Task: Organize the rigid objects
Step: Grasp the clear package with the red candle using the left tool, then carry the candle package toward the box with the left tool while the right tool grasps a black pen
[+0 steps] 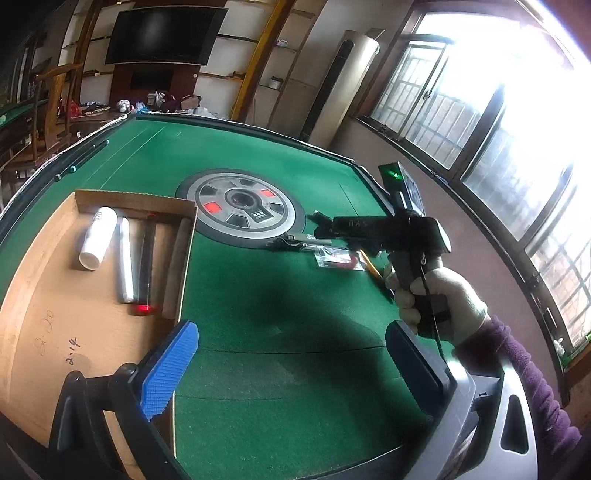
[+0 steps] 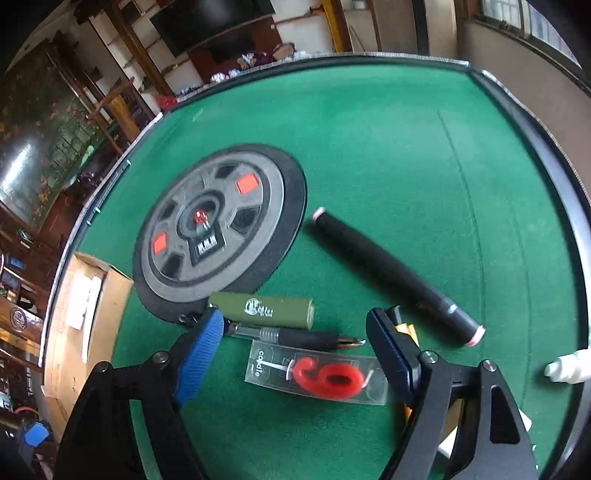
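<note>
I'm at the picking stage: my right gripper (image 2: 295, 354) hangs wide open and empty over the clear plastic packet with the red numeral candle (image 2: 317, 373), beside the black pen (image 2: 295, 336). My left gripper (image 1: 291, 369) gapes empty near the shallow cardboard box (image 1: 48, 314). Next I should lower and close squarely across the packet

A green felt table (image 1: 266, 310) carries a round grey control disc (image 1: 242, 207) at its centre, while a dark wall-mounted television (image 1: 164, 35) hangs at eleven o'clock and bright barred windows (image 1: 480, 122) fill two o'clock.
</note>
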